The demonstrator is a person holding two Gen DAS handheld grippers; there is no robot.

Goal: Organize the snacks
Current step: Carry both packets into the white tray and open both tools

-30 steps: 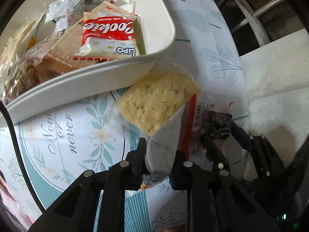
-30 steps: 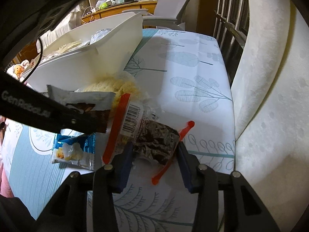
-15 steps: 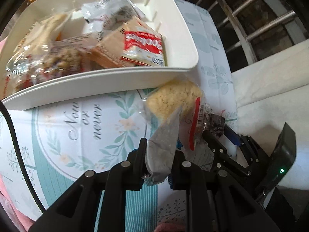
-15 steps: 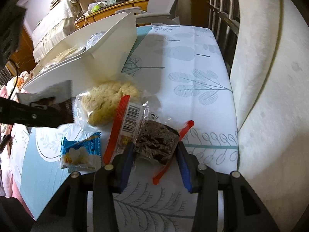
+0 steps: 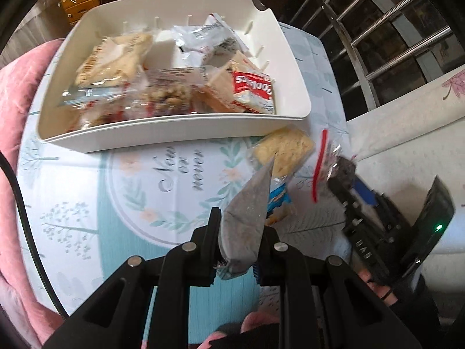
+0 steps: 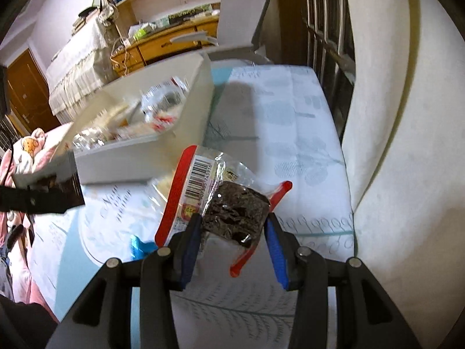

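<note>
A grey snack packet [image 5: 247,212] is hanging pinched in the tightly closed left gripper [image 5: 237,250], in front of the white tray [image 5: 174,128]. The right gripper [image 6: 232,232], half open, is clamping a dark cake packet [image 6: 235,209] beside that tray.

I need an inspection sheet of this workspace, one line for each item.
Surface: table with printed leaf cloth, partly bare.
Job's things: white bin holding several snack packs; yellow cracker pack and small blue pack lie on the cloth beside it.
Clutter: nothing seen.
Grippers: left gripper shut on a grey wrapper; right gripper shut on a dark snack in a red-edged clear bag.
Cables: black cable at left edge.
Surroundings: pink fabric, window bars, wooden drawers.
</note>
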